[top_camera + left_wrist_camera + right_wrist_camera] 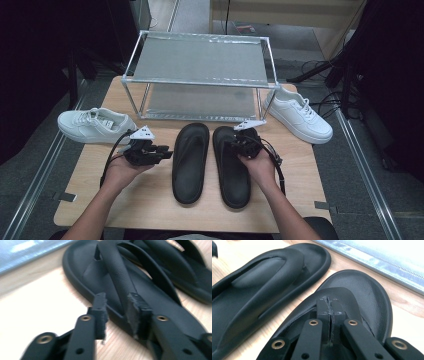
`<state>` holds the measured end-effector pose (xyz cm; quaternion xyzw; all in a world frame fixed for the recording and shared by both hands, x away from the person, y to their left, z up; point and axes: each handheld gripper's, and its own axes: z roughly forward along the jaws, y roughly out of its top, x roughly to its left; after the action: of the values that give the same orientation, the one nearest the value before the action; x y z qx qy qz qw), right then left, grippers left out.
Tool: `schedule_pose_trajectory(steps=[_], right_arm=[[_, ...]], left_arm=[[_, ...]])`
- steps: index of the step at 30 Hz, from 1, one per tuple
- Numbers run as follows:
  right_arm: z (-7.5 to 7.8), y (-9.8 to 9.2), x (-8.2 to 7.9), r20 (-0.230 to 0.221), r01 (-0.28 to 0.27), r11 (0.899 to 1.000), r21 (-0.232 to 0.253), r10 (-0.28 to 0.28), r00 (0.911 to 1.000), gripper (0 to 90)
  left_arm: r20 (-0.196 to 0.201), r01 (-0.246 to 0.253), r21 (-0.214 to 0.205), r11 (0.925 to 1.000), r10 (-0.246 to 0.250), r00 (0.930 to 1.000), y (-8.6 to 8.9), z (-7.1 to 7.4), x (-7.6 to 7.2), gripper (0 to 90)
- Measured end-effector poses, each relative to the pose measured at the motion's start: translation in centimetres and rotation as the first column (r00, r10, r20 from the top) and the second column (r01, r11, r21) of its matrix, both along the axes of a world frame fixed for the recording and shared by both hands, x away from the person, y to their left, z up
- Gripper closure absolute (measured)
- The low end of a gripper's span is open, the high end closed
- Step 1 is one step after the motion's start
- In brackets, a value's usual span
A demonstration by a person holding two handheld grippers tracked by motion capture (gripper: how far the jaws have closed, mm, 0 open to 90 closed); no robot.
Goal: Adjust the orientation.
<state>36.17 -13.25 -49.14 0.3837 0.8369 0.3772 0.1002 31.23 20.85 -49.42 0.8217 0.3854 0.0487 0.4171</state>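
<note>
Here the left tongs (pixel 117 307) straddle the left sandal's (pixel 190 162) strap unclenched, while the right tongs (pixel 331 308) are clenched.

Both forearms are extended from the near edge, bare, each hand wrapped around a gripper. The left gripper (pixel 162 151) is held level and pointed to the right, its jaws parted with a clear gap between the pads. The right gripper (pixel 239 141) is held further right, pointed away and slightly down, its jaws pressed together pad to pad. A cable is looped back from each gripper.
</note>
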Motion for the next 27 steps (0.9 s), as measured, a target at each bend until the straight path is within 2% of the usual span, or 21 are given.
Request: schedule_pose_trajectory(steps=[1,2,4,7,10,13,19,27], right_arm=[[0.0,0.0,0.0,0.000,0.000,1.000,0.000,0.000,1.0000,90.0],[0.0,0.2,0.3,0.003,-0.002,1.000,-0.001,0.002,1.0000,90.0],[0.0,0.3,0.4,0.005,-0.001,1.000,-0.003,0.001,1.0000,90.0],[-0.1,0.6,0.5,0.014,-0.002,1.000,-0.002,0.002,0.9999,90.0],[0.0,0.5,0.5,0.017,-0.003,1.000,-0.007,0.003,0.9999,90.0],[-0.1,0.4,0.6,0.009,0.000,1.000,0.002,0.000,1.0000,90.0],[-0.1,0.4,0.6,0.002,0.003,1.000,0.009,-0.003,1.0000,89.8],[-0.1,0.3,0.6,-0.001,0.004,1.000,0.014,-0.004,1.0000,89.4]], left_arm=[[0.000,0.000,0.000,1.0000,0.000,1.0000,0.0,0.0,0.0,75.2],[-0.028,-0.003,-0.005,1.0000,0.003,0.9996,-0.1,-0.4,0.4,76.5],[-0.040,-0.005,0.002,1.0000,0.005,0.9992,-0.2,-0.6,0.7,77.3],[-0.084,0.002,0.028,0.9996,0.000,0.9965,-0.6,-1.4,1.4,89.9],[-0.114,0.013,0.023,0.9996,-0.011,0.9934,-1.2,-1.9,1.9,90.0],[-0.112,0.028,0.034,0.9991,-0.024,0.9935,-2.1,-2.0,1.7,90.0],[-0.108,0.050,0.035,0.9981,-0.046,0.9931,-2.5,-2.0,1.5,89.8],[-0.122,0.099,0.022,0.9948,-0.096,0.9879,-3.6,-2.1,0.9,89.8]])
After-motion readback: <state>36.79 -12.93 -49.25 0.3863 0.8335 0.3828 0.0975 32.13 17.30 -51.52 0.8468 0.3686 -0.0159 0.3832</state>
